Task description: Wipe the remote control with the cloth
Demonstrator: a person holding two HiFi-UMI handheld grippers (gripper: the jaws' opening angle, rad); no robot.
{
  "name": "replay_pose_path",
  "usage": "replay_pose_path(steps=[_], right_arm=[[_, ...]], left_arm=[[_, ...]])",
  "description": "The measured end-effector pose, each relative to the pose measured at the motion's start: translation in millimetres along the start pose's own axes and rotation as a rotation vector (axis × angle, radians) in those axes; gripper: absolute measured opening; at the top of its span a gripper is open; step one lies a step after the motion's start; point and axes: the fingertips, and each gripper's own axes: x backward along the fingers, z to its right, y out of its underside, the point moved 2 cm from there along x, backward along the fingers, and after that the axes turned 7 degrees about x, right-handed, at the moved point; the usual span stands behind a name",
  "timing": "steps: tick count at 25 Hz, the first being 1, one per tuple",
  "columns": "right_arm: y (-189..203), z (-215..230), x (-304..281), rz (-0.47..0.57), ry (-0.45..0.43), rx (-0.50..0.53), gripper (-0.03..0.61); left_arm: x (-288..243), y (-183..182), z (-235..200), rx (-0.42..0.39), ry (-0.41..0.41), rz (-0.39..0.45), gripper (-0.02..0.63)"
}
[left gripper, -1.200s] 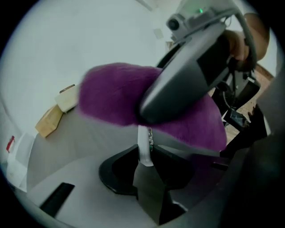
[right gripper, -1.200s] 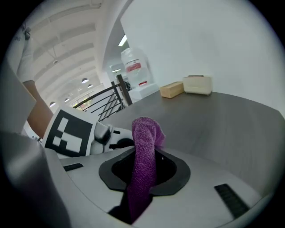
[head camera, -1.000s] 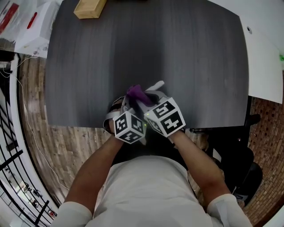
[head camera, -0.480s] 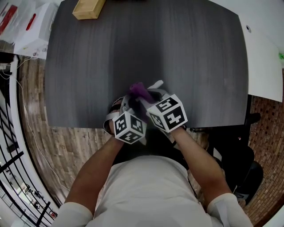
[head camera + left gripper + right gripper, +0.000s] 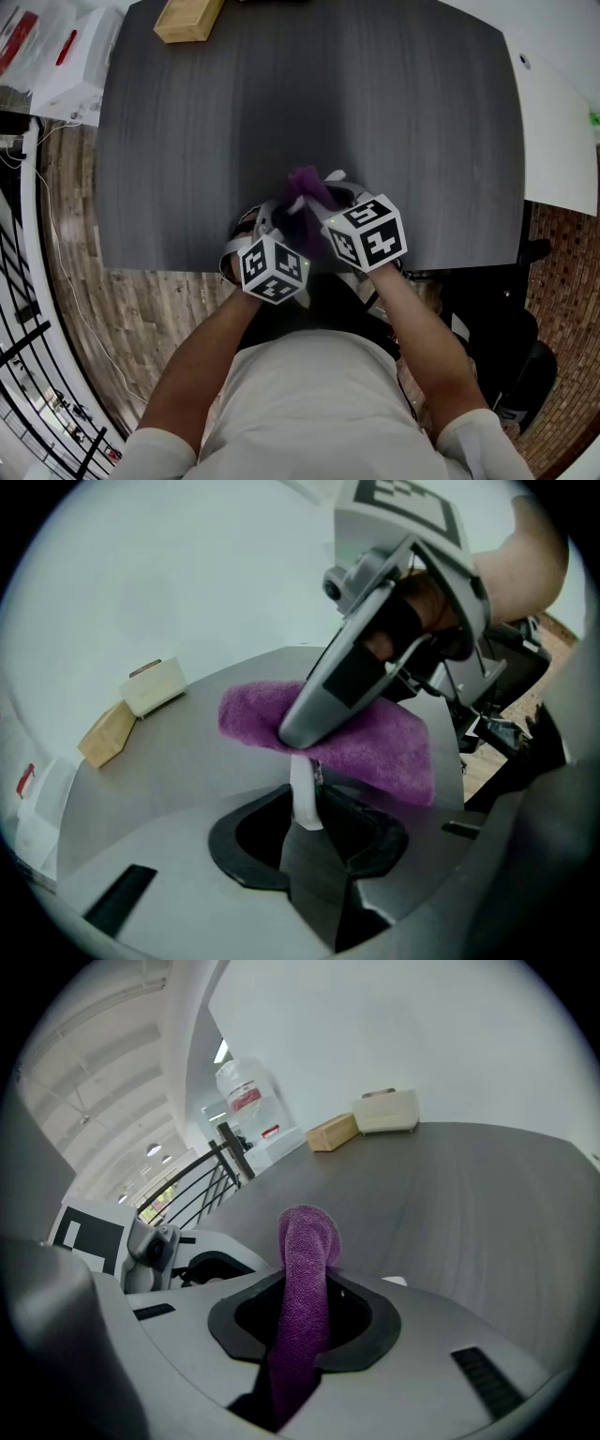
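My left gripper is shut on a thin white remote control, held edge-up above the near edge of the dark table. Its far tip pokes out past the cloth in the head view. My right gripper is shut on a purple cloth, which drapes over the remote's upper part. In the left gripper view the right gripper's fingers press down on the cloth, just above my left gripper. The cloth hides most of the remote. My right gripper has the cloth standing up between its jaws.
A wooden block lies at the table's far left edge, with a white box beside it. A white table adjoins on the right. Both grippers hang close to the table's front edge, over wooden floor.
My right gripper has slid to the right and slightly farther away with the cloth, along the remote. The left gripper has stayed where it was.
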Motion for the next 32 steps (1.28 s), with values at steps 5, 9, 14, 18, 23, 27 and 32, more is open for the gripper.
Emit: replay_pose_path(steps=[5,9,14,18,23,27,32], right_arm=[[-2,39,15,0.019,0.093,0.006,0.078],[2,77,26,-0.008,0.228,0.001,0.078],[37,109,40,-0.072,0.323,-0.112,0.078],[47,100,38,-0.073,0.301,-0.135,0.078],[52,86,37,-0.081,0.263,-0.126,0.078],[59,92,40,-0.099,0.256,-0.132,0.078],[68,100,46,-0.119,0.261,-0.148,0.078]], left_arm=[[0,0,-2,0.023,0.008,0.001,0.101],[-1,2,-6,0.097,0.041,0.001,0.103],[-3,3,-20,0.236,0.109,-0.001,0.103],[-1,1,-29,0.071,0.032,-0.016,0.103],[2,2,-16,-0.184,-0.019,-0.038,0.103],[7,3,-6,-0.334,-0.002,-0.027,0.103],[7,13,7,-0.426,0.055,-0.041,0.123]])
